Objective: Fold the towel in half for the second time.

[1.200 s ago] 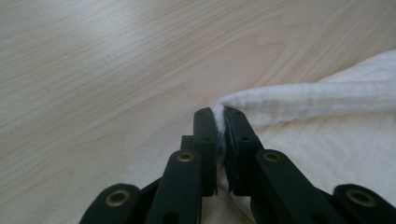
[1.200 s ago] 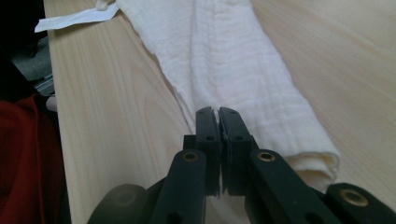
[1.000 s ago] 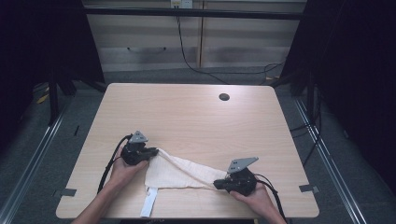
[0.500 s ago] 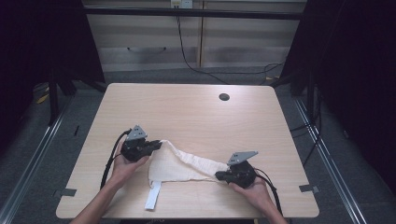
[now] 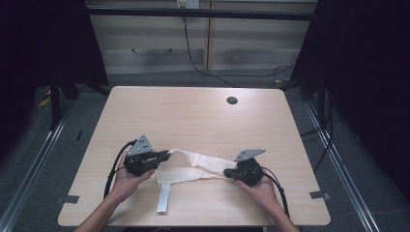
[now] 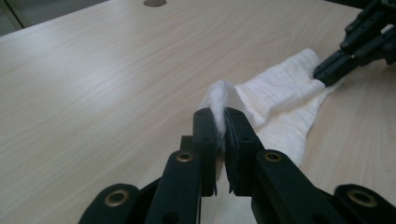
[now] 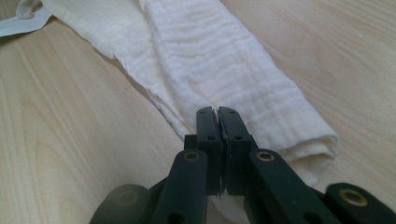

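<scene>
A white cloth (image 5: 196,164) lies bunched into a narrow band on the wooden table (image 5: 193,116), near its front edge. A white strap (image 5: 163,197) trails from it toward the person. My left gripper (image 5: 168,155) is shut on the cloth's left end, and a raised fold (image 6: 223,95) is pinched between its jaws. My right gripper (image 5: 226,172) is shut on the cloth's right end. In the right gripper view the folded cloth (image 7: 210,60) stretches away from the closed jaws. The left gripper view also has the right gripper (image 6: 332,67) on the far end of the cloth (image 6: 280,88).
A round cable hole (image 5: 232,100) sits at the table's far right. Grey tape pieces mark the front corners (image 5: 70,198) (image 5: 319,195). Wide bare tabletop lies beyond the cloth. Cabinets (image 5: 159,43) and cables stand behind the table.
Both grippers moved away from the person with the cloth, the right one more. The cloth went from a wider spread to a narrow folded band.
</scene>
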